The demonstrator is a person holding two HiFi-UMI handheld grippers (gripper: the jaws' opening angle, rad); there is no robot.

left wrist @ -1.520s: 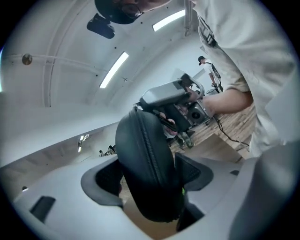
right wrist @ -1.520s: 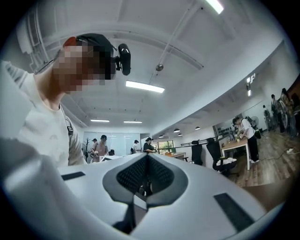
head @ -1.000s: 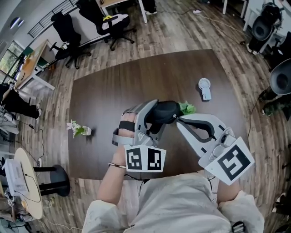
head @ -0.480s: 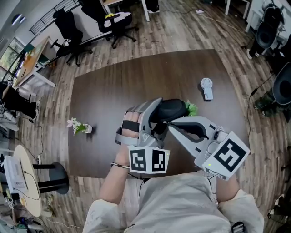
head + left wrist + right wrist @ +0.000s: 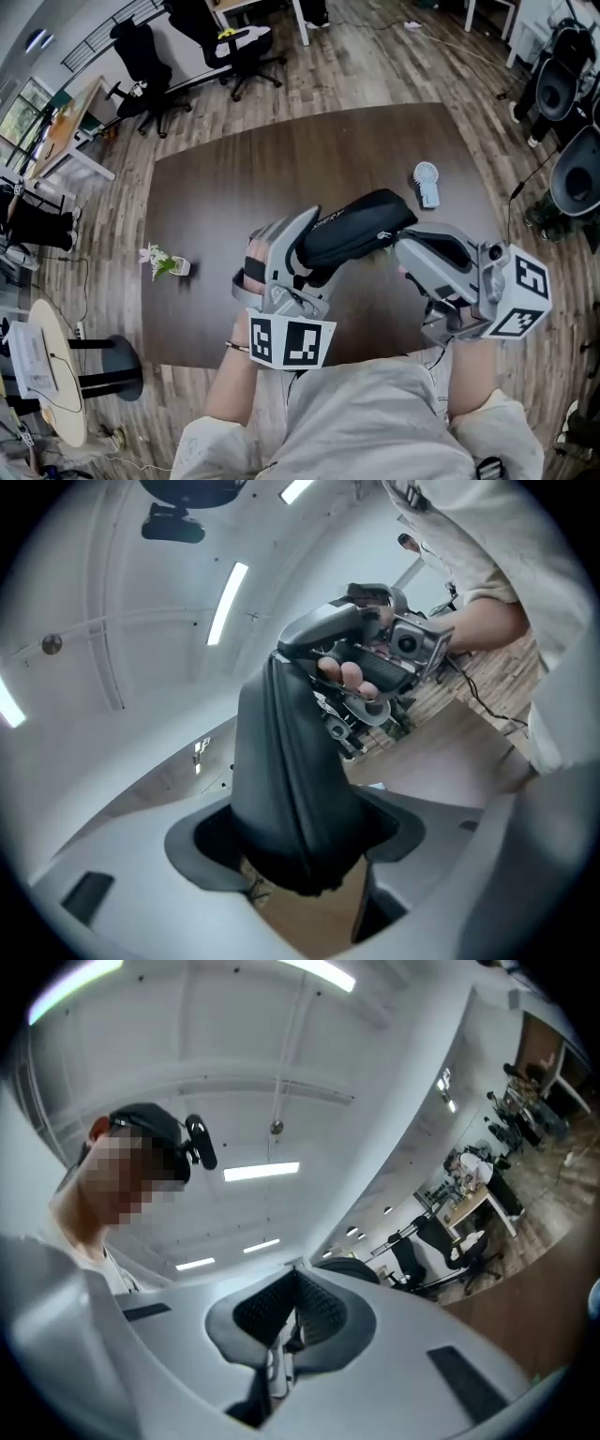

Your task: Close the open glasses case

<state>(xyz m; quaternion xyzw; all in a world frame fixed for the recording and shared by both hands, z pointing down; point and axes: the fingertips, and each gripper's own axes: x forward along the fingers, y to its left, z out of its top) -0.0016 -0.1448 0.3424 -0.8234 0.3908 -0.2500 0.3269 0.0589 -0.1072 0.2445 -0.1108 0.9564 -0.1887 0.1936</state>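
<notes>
A: What is the person's left gripper (image 5: 317, 246) doing, left of centre in the head view?

B: It is gripping the black glasses case (image 5: 361, 225), holding it above the brown table (image 5: 234, 187), middle of the frame; its jaws have just been opening, with the case between them.

A: And further right?

B: The right gripper (image 5: 403, 251) is hanging clenched and empty, its tip just beside the case's end.

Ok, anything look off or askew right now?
Nothing spilled or damaged. The glasses case is lifted off the table and tilted, one end between the jaws of the left gripper, which have just been opening, so the hold may be loosening. The right gripper is shut, empty.
</notes>
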